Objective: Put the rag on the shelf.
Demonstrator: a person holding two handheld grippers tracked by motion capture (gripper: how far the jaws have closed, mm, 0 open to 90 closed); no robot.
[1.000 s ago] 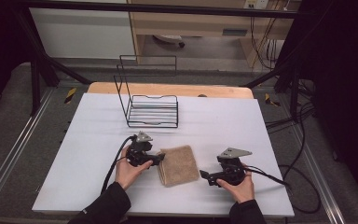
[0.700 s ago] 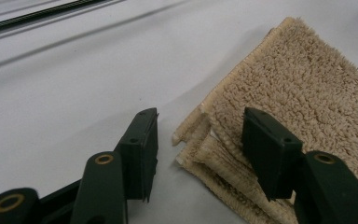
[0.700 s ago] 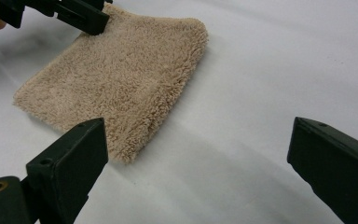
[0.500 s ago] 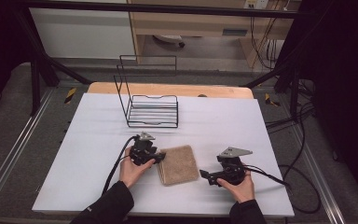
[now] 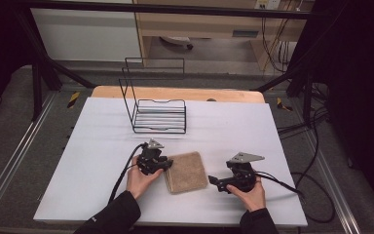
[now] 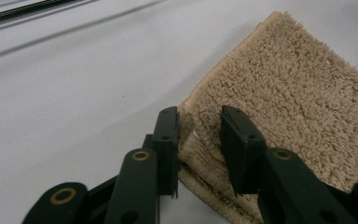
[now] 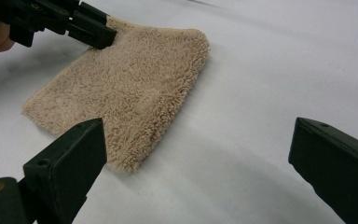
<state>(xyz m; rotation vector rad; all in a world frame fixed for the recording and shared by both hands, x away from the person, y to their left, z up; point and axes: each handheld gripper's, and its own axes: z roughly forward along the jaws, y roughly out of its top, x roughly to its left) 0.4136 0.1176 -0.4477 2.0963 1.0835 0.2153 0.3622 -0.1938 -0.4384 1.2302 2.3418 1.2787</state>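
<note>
the folded tan towel lies flat on the white tabletop, near the front edge and about midway between the left and right edges. its stacked hemmed layers show along the side facing the left gripper.

the left gripper, held in the person's left hand, sits at the towel's left edge. in the left gripper view its jaws stand a little apart, one on each side of the towel's stacked edge at a corner; the terry pile fills most of the gap, and i cannot tell if they have pinched it yet.

the right gripper, in the right hand, rests on the tabletop just right of the towel, apart from it, jaws spread wide and empty.

a black wire rack stands toward the back edge, well apart from the towel.
</note>
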